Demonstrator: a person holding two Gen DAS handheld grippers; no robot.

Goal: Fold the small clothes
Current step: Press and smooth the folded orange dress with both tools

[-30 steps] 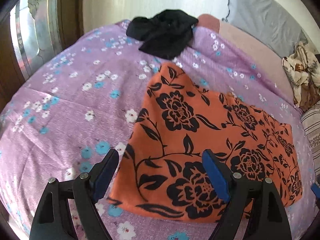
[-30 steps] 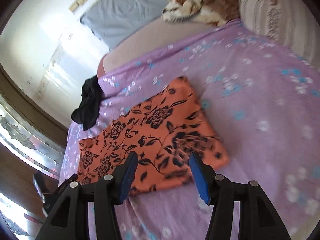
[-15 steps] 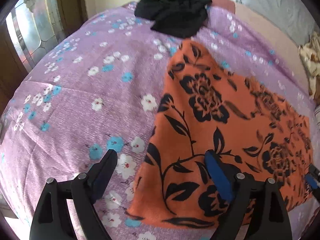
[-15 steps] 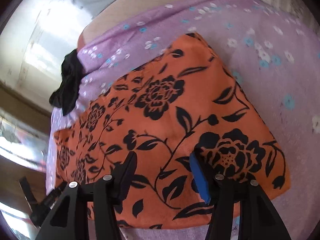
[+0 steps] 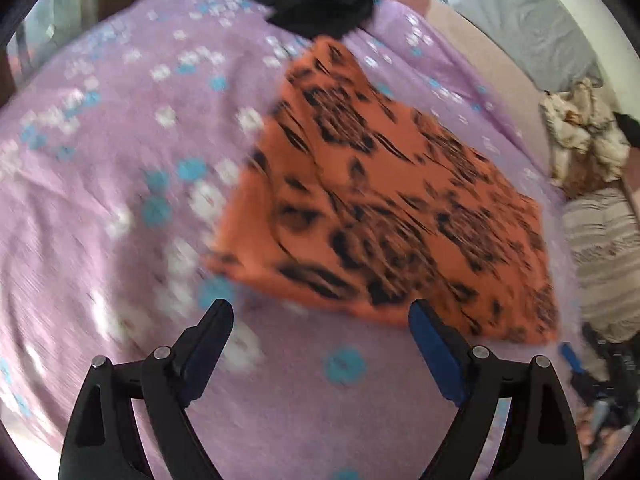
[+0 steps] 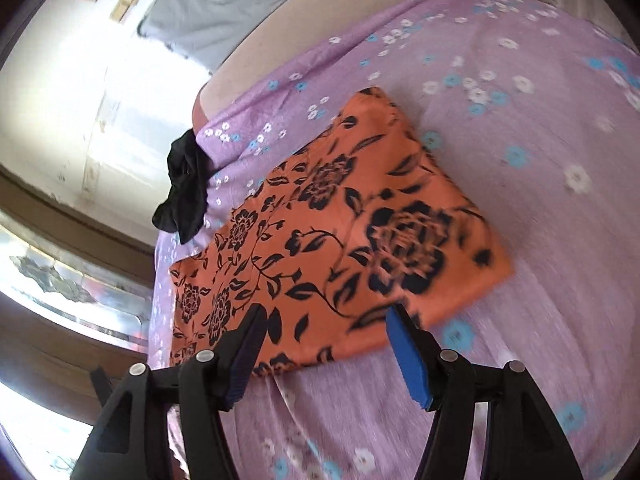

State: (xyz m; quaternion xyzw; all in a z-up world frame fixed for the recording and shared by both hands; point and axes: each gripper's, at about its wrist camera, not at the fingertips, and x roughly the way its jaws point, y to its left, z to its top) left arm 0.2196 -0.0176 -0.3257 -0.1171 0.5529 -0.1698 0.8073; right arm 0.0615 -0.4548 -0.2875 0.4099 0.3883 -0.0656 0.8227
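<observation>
Both claws hang empty over the orange black-flowered cloth (image 5: 392,208): left gripper (image 5: 320,344) spread wide, right gripper (image 6: 326,344) opening. Pinch both near corners together, lifting evenly.

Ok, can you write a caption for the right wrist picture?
Open right gripper, its jaws opening, hovers at the near edge of a folded orange floral cloth on the purple flowered bedsheet.

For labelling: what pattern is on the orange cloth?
Black flowers and leafy vines on orange cloth; clearest in right wrist view.
</observation>
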